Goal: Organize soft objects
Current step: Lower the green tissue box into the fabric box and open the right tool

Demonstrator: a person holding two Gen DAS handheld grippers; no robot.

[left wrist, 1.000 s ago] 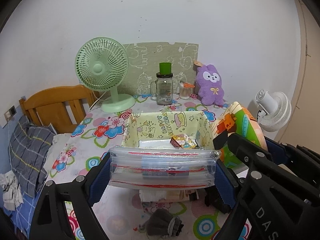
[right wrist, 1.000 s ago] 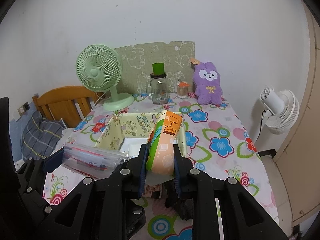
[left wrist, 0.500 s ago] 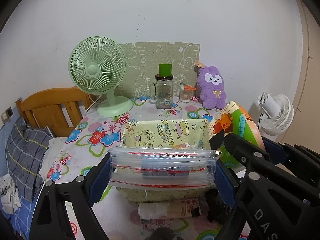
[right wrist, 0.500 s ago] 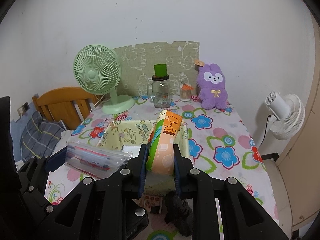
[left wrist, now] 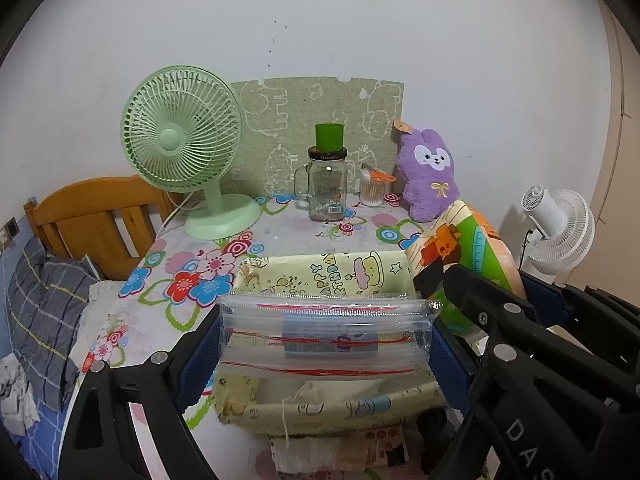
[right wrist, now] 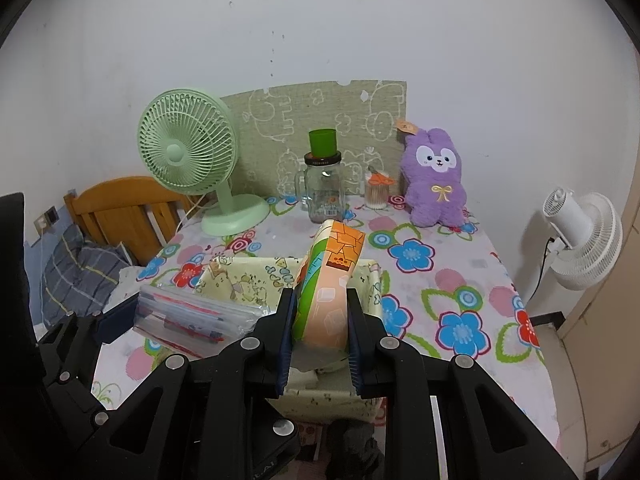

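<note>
My left gripper (left wrist: 324,336) is shut on a stack of clear zip bags with red lines (left wrist: 324,334) and holds it over the pale yellow fabric bin (left wrist: 320,280). The bags also show in the right wrist view (right wrist: 188,318). My right gripper (right wrist: 320,320) is shut on a soft orange-and-green printed pack (right wrist: 328,280), held upright over the bin (right wrist: 240,280). That pack shows at the right of the left wrist view (left wrist: 464,248). A purple plush rabbit (right wrist: 436,176) sits at the table's back right.
A green desk fan (left wrist: 184,148), a glass jar with a green cup on it (left wrist: 326,188) and a small cotton-swab jar (left wrist: 374,190) stand at the back. Dark cloth (right wrist: 352,452) and flat packets (left wrist: 340,452) lie in front of the bin. A white fan (right wrist: 580,236) stands right of the table.
Both grippers have moved forward with their loads, from in front of the bin to over it. The bin's inside is now mostly hidden behind the bags.
</note>
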